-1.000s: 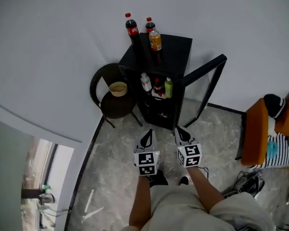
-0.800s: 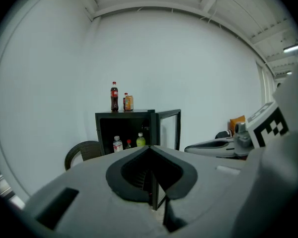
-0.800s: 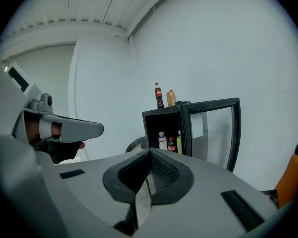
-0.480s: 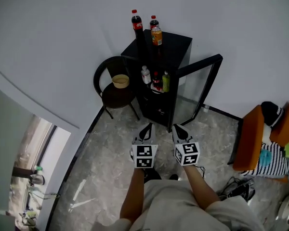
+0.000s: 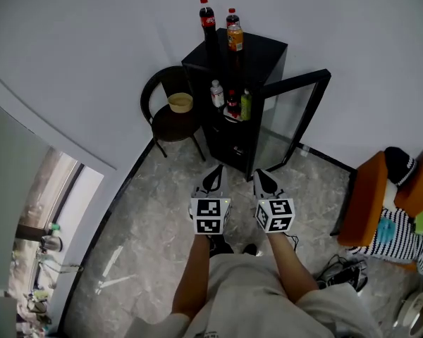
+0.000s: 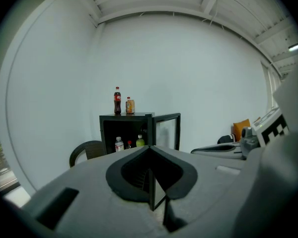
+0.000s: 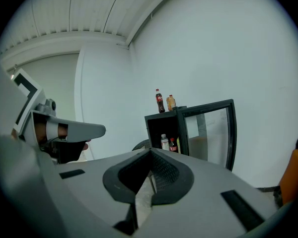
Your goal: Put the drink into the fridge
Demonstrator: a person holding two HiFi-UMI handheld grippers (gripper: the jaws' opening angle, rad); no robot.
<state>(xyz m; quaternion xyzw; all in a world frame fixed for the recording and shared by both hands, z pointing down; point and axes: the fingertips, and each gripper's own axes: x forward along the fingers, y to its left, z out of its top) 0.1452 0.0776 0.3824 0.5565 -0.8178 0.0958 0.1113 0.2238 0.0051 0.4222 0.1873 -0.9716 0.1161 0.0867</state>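
A: Checked the jaws?
B: Found left gripper (image 5: 214, 179) and right gripper (image 5: 264, 180) side by side, both pinched fully shut on nothing.
A: And located the bottles (image 5: 207, 20)?
B: Spotted 3 upright atop the fridge (image 5: 264, 51), well ahead of both grippers; 3 more inside, past the door (image 5: 296, 115) swung open. Noted a chair (image 5: 170, 127) with a bowl (image 5: 180, 103) just beside the fridge.

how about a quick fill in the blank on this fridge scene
The door of the fridge stands ____.
On top of the fridge stand ____ bottles.
The bowl sits on a ____.
The left gripper and the right gripper both have their jaws ____, with nothing between them.
Missing words: open; three; chair; shut.
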